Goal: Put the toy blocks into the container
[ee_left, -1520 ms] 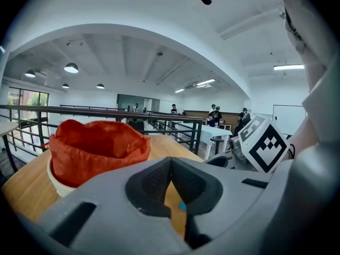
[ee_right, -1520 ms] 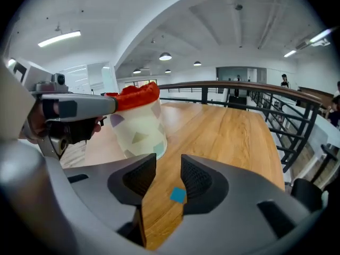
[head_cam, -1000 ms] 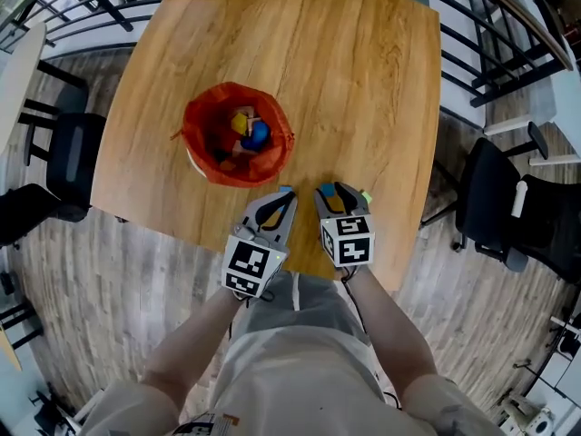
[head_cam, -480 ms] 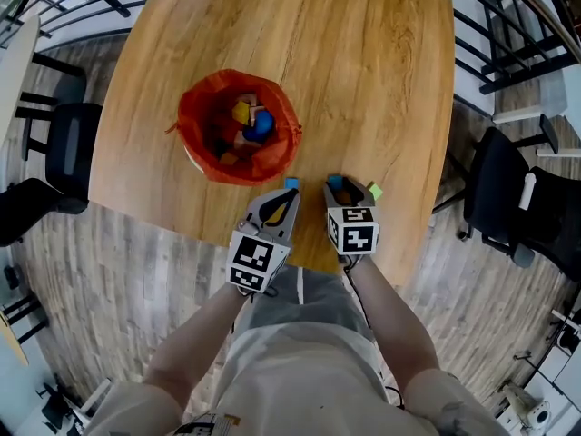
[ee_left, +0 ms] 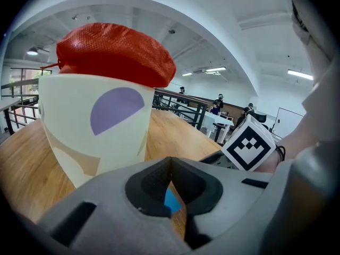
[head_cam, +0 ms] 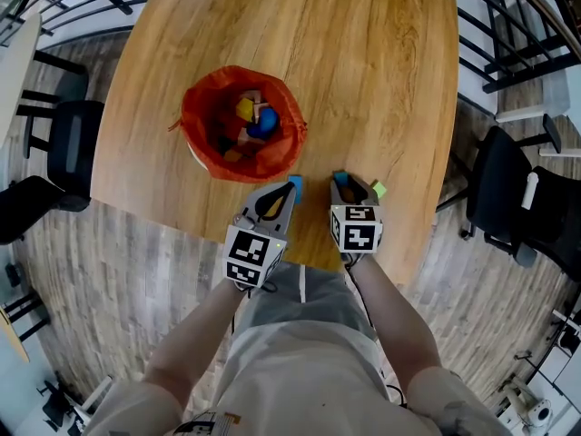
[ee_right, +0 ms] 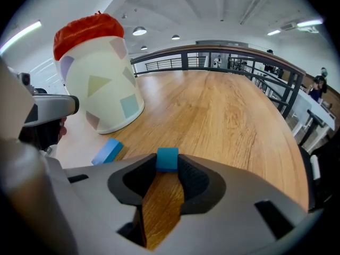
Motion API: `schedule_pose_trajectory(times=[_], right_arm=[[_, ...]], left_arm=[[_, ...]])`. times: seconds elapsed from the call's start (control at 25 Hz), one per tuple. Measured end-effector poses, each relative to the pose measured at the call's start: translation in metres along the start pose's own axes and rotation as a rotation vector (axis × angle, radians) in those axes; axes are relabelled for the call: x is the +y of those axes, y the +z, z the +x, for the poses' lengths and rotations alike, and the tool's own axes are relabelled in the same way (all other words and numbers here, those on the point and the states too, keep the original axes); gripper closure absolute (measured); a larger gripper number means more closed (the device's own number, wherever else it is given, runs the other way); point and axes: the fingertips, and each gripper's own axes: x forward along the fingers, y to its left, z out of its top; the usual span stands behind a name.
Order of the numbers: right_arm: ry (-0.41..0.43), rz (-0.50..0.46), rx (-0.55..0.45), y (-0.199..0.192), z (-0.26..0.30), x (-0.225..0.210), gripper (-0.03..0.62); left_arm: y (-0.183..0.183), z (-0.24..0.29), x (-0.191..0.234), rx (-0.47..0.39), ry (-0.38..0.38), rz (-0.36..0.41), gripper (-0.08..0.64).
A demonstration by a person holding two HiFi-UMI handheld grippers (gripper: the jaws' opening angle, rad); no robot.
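Clamping blue cube (ee_right: 167,158) in R tool (ee_right: 168,169). Just been closing the jaws onto it, pads now on both sides, low over table (ee_right: 223,116) nr front edge. Keeping L tool (ee_left: 169,160) tips together, empty, above flat blue block (ee_right: 108,151) w/ long axis toward cup (ee_right: 101,84). Cup up-left of R tool in head view, well apart; L tool nearer, partly in the path. Prob. next: lift, swing left-fwd over red rim. Green block (head_cam: 377,190) just right of R tool.
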Motion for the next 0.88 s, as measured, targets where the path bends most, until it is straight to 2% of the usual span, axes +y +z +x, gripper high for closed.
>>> schedule_pose_trajectory(times=[0.24,0.52,0.68,0.88], right_arm=[[0.016,0.019,0.013,0.000,-0.001,0.003,0.459],[0.051,0.015,-0.044,0.022,-0.025,0.007,0.459],[0.083,-0.016,-0.108,0.052,-0.051,0.012,0.459],[0.130,-0.081,-0.240,0.104,-0.098,0.028,0.459]], left_arm=[[0.003,-0.006,-0.001,-0.007,0.002,0.008,0.548],[0.015,-0.017,-0.009,-0.024,0.001,0.029,0.548],[0.032,-0.027,-0.013,-0.054,0.006,0.020,0.548],[0.063,-0.045,-0.021,-0.116,0.012,0.031,0.548]])
